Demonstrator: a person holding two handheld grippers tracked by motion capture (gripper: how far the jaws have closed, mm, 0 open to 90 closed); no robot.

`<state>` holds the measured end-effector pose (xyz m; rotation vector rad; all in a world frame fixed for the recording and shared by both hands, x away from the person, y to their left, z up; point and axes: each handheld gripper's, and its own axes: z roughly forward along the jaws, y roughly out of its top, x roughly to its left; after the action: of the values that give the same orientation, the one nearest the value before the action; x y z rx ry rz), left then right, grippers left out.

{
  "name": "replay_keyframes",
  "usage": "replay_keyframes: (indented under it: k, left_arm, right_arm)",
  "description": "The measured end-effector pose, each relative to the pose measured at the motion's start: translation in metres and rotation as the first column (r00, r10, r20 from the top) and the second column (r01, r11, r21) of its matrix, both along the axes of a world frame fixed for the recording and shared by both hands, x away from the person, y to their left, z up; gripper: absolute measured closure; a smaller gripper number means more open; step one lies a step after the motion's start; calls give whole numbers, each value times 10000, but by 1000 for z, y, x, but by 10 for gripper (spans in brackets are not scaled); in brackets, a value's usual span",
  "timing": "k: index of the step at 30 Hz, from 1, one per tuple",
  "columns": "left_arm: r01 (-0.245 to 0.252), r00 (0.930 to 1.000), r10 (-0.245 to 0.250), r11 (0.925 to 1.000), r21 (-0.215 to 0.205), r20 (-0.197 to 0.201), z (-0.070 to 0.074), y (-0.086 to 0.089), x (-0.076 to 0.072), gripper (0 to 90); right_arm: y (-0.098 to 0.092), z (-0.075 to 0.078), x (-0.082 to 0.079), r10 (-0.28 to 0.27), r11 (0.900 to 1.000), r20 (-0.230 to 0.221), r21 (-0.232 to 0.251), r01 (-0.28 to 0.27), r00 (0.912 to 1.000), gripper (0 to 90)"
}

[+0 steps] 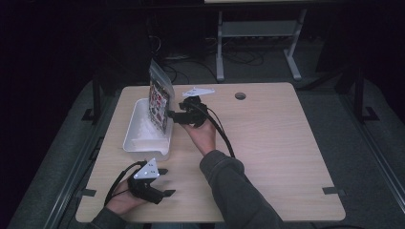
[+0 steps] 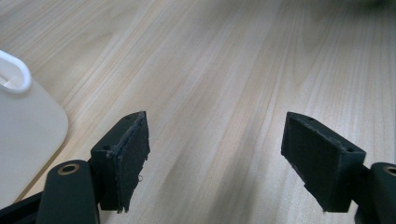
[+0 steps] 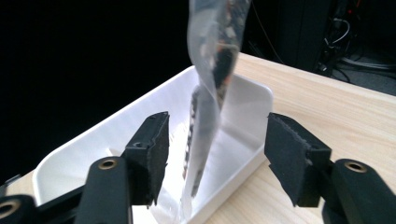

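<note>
Bag (image 1: 160, 98) of clear plastic is stood up in the white tub (image 1: 134, 138) at the worktop's (image 1: 267, 138) left. Its printing cannot be read. Both grippers, right (image 1: 173, 116) and left (image 1: 164, 182), are held with jaws open, gripping nothing. Dark room beyond.

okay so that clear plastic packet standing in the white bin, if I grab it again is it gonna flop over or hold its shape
The packet probably flops: its thin film twists and bends along its height. It looks light, and glossy enough to slip. It stands leaning in the bin, so a nudge could tip it. The right claw is open around it.
</note>
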<state>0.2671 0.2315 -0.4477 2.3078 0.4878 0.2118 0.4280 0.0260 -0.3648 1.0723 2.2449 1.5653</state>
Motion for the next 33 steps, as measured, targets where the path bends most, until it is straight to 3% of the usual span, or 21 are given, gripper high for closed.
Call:
replay_keyframes:
  k: [8, 18, 33]
  left_arm:
    - [-11, 10000, 11, 10000, 68, -39, -2, -2, 0, 229]
    - [-22, 10000, 22, 9999, 122, -70, -3, -2, 1, 230]
    - [-91, 9999, 92, 9999, 111, -69, -3, -3, 1, 230]
  right_arm:
    - [-30, 1, -6, 600, 9976, -330, 368, -588, 9977, 342]
    - [-63, -3, -13, 659, 9964, -586, 569, -626, 9961, 320]
    - [-92, -6, -21, 677, 9965, -690, 540, -641, 9953, 279]
